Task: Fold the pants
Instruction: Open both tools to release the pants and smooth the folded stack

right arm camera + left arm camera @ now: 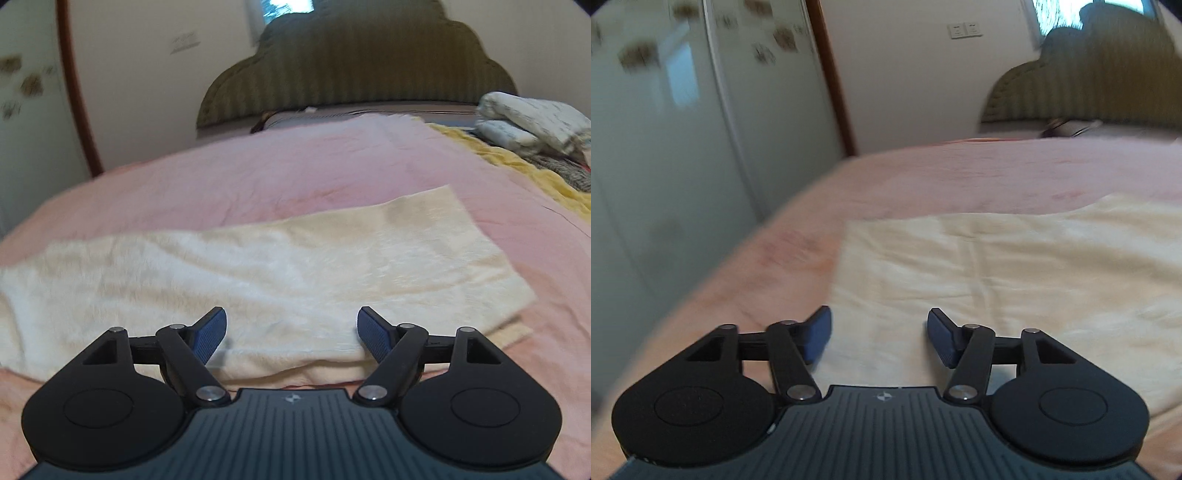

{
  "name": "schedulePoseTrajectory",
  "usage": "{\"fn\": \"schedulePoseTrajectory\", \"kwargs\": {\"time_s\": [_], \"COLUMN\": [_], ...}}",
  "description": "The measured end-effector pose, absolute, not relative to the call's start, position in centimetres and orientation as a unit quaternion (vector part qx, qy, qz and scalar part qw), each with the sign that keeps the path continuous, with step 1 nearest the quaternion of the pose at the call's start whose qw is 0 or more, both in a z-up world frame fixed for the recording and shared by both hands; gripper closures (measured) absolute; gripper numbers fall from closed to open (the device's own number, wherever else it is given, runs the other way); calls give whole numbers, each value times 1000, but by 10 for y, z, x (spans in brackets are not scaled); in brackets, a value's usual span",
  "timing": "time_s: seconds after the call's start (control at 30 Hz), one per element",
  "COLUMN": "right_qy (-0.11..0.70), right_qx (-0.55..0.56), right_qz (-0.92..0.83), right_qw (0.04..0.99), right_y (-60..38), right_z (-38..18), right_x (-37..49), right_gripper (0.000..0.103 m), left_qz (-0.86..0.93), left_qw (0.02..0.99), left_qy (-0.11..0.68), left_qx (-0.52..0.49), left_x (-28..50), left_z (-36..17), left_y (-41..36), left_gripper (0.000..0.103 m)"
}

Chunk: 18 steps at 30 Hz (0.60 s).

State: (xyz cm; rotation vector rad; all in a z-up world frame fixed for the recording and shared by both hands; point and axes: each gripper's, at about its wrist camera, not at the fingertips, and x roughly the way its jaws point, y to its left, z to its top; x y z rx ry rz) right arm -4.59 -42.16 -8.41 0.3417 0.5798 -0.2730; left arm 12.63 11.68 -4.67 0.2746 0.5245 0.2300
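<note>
Cream fleece pants (1015,273) lie flat on a pink bed cover (923,173). In the right wrist view the pants (258,273) stretch across the frame, a folded edge near the fingers. My left gripper (879,334) is open and empty, just above the pants' left end near its edge. My right gripper (291,332) is open and empty, hovering over the pants' near edge. Blue fingertip pads (212,332) touch no cloth that I can make out.
A padded olive headboard (351,62) stands at the far end of the bed. A folded white blanket (532,122) and a yellow cover (517,166) lie at the right. A glass wardrobe door (665,147) with a wooden frame (831,74) stands to the left of the bed.
</note>
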Motion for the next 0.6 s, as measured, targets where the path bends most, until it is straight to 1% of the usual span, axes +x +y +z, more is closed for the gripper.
{"fn": "schedulePoseTrajectory", "kwargs": {"time_s": [0.07,0.1,0.2,0.23,0.33,0.37,0.43,0.5,0.6], "right_qy": [283,294,349,340,274,264,257,233,204], "right_qx": [173,175,182,201,317,349,402,457,531], "right_qz": [-141,-142,-167,-178,-186,-189,-192,-163,-125], "right_qw": [933,929,904,901,889,879,858,843,813], "right_y": [-427,-429,-436,-440,-464,-472,-486,-496,-509], "right_z": [-80,-82,-99,-101,-98,-100,-109,-119,-136], "right_x": [-60,-65,-74,-82,-109,-114,-118,-115,-98], "right_gripper": [25,25,25,25,25,25,23,23,23], "left_qz": [117,121,84,54,-54,-82,-126,-159,-236], "left_qw": [949,951,960,961,962,961,957,947,912], "left_qy": [266,265,254,257,250,244,237,254,304], "left_qx": [122,107,82,83,93,101,111,115,144], "left_x": [126,125,125,127,129,128,129,133,139], "left_z": [-47,-44,-28,-22,-11,-10,-14,-23,-44], "left_y": [121,121,105,94,54,40,14,-10,-43], "left_gripper": [40,41,38,32,25,23,15,15,16]}}
